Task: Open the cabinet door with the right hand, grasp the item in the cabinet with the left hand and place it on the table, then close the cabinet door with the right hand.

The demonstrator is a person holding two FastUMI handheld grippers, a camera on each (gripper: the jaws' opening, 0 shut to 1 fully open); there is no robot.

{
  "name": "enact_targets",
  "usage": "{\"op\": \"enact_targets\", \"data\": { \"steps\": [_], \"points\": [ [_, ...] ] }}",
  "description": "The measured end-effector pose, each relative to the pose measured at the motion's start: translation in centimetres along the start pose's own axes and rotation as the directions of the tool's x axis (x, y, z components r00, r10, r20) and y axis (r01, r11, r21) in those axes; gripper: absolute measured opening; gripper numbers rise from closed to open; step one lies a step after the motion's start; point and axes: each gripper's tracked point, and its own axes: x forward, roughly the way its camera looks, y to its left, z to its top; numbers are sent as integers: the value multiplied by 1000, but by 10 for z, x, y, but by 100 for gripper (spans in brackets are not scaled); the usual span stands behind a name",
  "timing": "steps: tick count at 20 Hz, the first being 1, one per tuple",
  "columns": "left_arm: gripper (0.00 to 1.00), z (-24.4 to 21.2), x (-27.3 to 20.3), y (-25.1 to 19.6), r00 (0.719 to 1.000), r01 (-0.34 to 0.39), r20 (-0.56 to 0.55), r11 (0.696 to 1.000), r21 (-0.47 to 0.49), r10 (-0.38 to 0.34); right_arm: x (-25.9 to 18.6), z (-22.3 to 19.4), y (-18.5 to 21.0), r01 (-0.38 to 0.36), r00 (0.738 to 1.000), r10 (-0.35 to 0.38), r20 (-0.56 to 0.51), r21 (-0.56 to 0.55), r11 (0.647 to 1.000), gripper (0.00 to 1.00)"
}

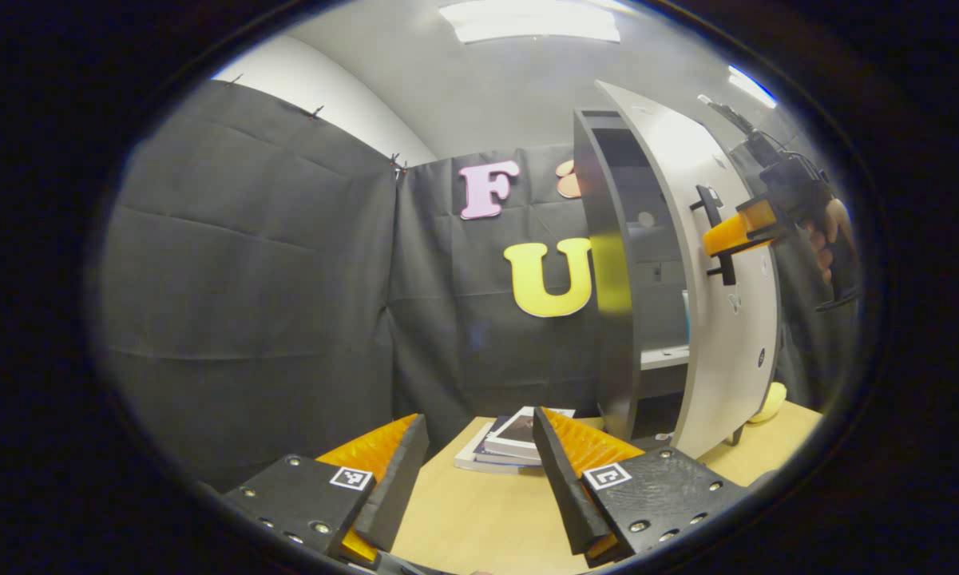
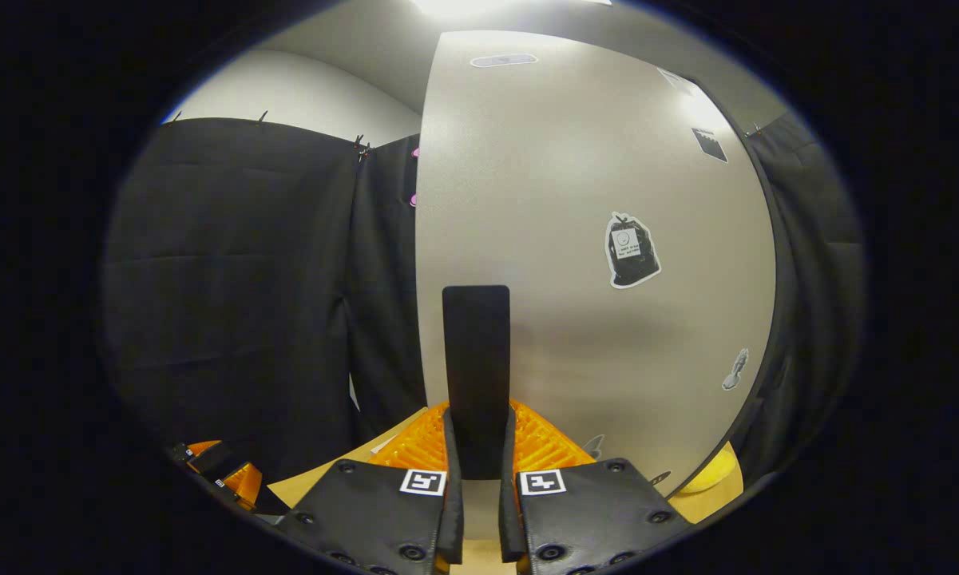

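Observation:
A grey cabinet [image 1: 607, 263] stands on the wooden table [image 1: 479, 511] with its pale door [image 1: 727, 351] swung partly open. My right gripper [image 1: 735, 231] is shut on the door's black vertical handle [image 1: 715, 235], with a hand behind it. In the right gripper view the same handle [image 2: 476, 359] stands upright between both fingers of my right gripper [image 2: 477, 423], against the door [image 2: 575, 176]. Shelves [image 1: 663, 355] show through the gap; a small pale-blue thing [image 1: 685, 315] peeks out at the door's edge, mostly hidden. My left gripper [image 1: 477, 419] hovers open over the table, left of the cabinet.
A stack of books [image 1: 511, 439] lies on the table in front of the cabinet's left side. A yellow object [image 1: 770, 403] sits behind the door's lower edge, seen again as a yellow object [image 2: 711, 475]. Stickers [image 2: 629, 251] dot the door. My left gripper [image 2: 223, 475] shows low left.

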Motion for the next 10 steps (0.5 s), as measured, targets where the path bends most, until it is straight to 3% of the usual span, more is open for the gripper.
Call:
{"op": "enact_targets", "data": {
  "steps": [10],
  "points": [
    [80, 13, 7, -86, 990, 139, 11, 990, -8, -139, -33, 2, -9, -68, 998, 68, -15, 21, 997, 19]
  ]
}}
